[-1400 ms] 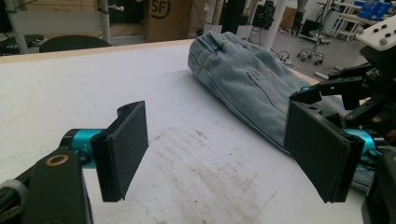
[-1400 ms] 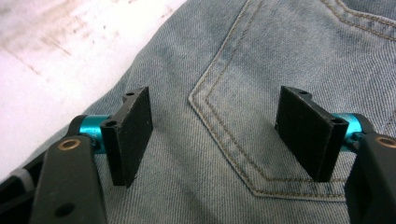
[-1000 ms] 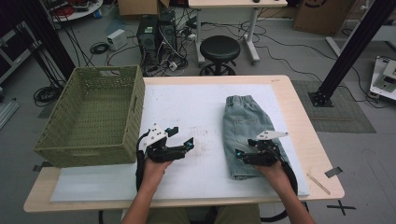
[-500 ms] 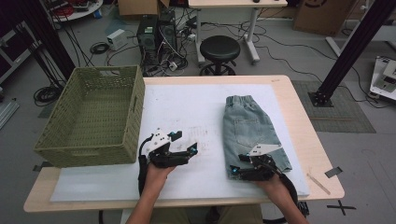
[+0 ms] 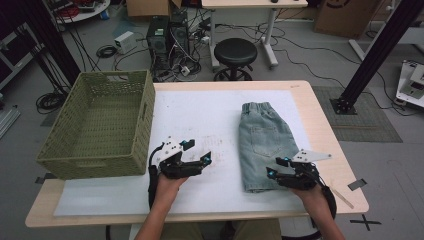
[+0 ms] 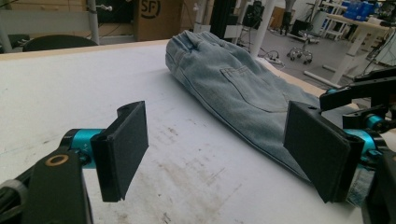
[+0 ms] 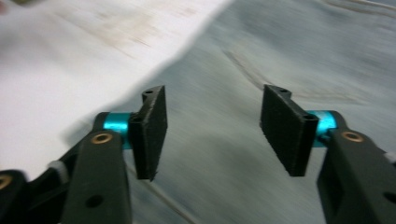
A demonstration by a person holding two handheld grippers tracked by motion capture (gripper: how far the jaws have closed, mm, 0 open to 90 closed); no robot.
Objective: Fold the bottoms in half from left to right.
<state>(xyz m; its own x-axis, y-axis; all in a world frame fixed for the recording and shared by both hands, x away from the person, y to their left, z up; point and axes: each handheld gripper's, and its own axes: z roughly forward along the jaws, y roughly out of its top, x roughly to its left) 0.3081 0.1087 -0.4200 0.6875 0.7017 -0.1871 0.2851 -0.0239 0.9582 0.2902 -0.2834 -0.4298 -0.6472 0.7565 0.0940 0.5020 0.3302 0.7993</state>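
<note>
Right now the pair of pale blue denim shorts [image 5: 266, 145], folded lengthwise into a narrow strip, lies flat on the white-covered wooden surface [image 5: 210, 115], well to the right of the green woven plastic basket [image 5: 100, 125], with its long axis running away from the person: the waistband at the far end, the hem at the near edge. The right tool [image 5: 274, 169] sits at that near end, on the side of the shorts away from the basket, and points across the strip toward the basket. In the right gripper view its jaws, which have just been closing, stand part open over the denim [image 7: 280, 56] with a clear gap between them and no cloth yet pinched; the pads [image 7: 152, 130] hang above the fabric near the edge where it meets the white cover. The left tool [image 5: 192, 160] rests between the basket and the shorts, apart from both, its jaws spread wide and empty, and looks across bare cover at the side of the shorts [image 6: 233, 84]. So the right hand is plainly the nearer one, already over the hem corner, and I judge the coming grip falls to it, most likely to lift the hem end along the strip's length toward the waistband.
</note>
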